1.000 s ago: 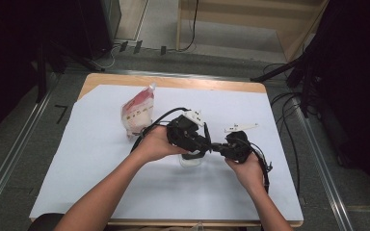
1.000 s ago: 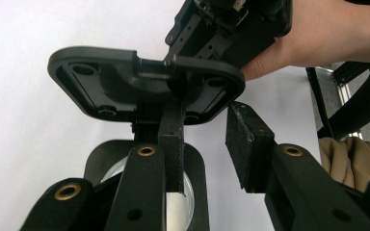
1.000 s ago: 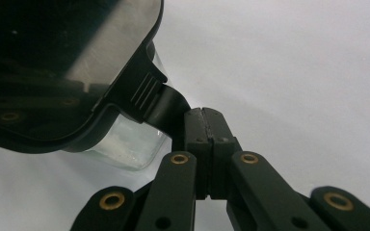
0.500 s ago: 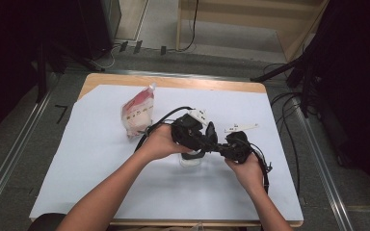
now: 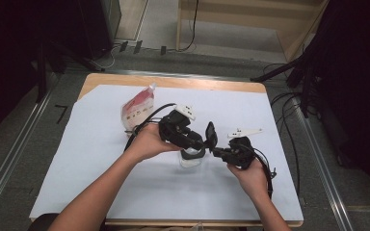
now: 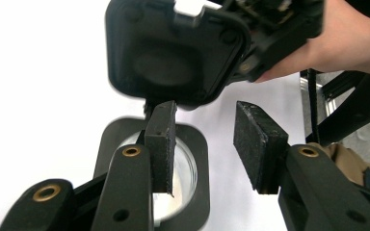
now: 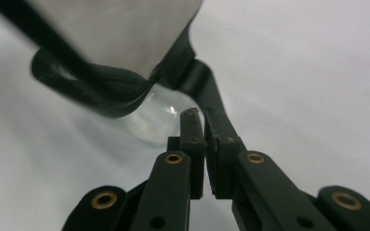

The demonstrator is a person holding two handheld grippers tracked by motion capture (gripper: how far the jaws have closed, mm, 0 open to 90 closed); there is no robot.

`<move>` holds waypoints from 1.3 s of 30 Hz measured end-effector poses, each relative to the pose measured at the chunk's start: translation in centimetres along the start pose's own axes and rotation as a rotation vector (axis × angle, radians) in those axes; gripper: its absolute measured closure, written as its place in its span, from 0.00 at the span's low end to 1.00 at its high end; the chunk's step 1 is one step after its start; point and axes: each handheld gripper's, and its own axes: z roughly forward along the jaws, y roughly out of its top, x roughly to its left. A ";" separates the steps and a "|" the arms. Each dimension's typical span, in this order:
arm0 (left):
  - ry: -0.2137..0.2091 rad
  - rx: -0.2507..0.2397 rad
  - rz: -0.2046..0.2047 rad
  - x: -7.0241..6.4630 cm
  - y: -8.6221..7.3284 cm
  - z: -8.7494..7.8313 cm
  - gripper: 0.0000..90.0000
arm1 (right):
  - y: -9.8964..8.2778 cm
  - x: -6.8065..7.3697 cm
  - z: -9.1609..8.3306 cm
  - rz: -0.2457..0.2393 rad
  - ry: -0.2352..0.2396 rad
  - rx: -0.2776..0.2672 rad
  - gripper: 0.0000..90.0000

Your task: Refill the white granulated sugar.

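White paper covers the table. At its centre stands a clear jar, its hinged black lid swung up toward one o'clock. Left gripper, jaws just widening, holds nothing; right gripper pinches the lid's tab. Next: refill from the pouch at ten o'clock.

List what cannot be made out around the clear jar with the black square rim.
Right gripper view: the clear jar with the black square rim is blurred and cut off; whether the right gripper pinches the black strap is unclear.
Left gripper view: the open black square lid is blurred and cut by the top edge.
High view: print on the red-and-white pouch is too small.
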 end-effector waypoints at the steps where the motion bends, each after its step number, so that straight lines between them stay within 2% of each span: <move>1: 0.005 0.000 -0.003 0.1 -0.2 -0.2 0.66 | -0.1 0.2 -0.2 -0.004 0.006 -0.008 0.95; 8: 0.028 -0.012 -0.033 0.5 -1.6 -1.5 0.63 | -0.9 1.5 -1.1 -0.010 0.039 -0.036 0.89; 12: 0.044 -0.018 -0.077 0.6 -2.2 -1.9 0.57 | -1.4 2.3 -1.5 -0.025 0.056 -0.057 0.82; 19: 0.070 -0.034 -0.076 0.4 -2.8 -3.0 0.51 | -2.0 4.0 -1.5 -0.047 0.106 -0.076 0.60; 22: 0.086 -0.040 -0.075 0.3 -3.1 -3.5 0.50 | -2.0 4.6 -1.5 -0.061 0.119 -0.079 0.55; 27: 0.106 -0.038 -0.098 0.6 -4.1 -4.6 0.50 | -2.2 5.6 -1.4 -0.085 0.133 -0.067 0.51; 29: 0.097 -0.048 -0.121 0.6 -4.5 -4.9 0.50 | -2.1 6.0 -1.4 -0.101 0.135 -0.065 0.51; 31: 0.115 -0.039 -0.117 0.5 -4.9 -5.3 0.50 | -2.0 6.1 -1.3 -0.111 0.139 -0.066 0.50; 33: 0.114 -0.035 -0.117 0.5 -5.3 -5.7 0.50 | -2.0 6.3 -1.1 -0.122 0.141 -0.064 0.50; 39: 0.150 -0.043 -0.141 0.9 -6.6 -7.4 0.50 | -1.8 6.8 -0.6 -0.154 0.148 -0.043 0.50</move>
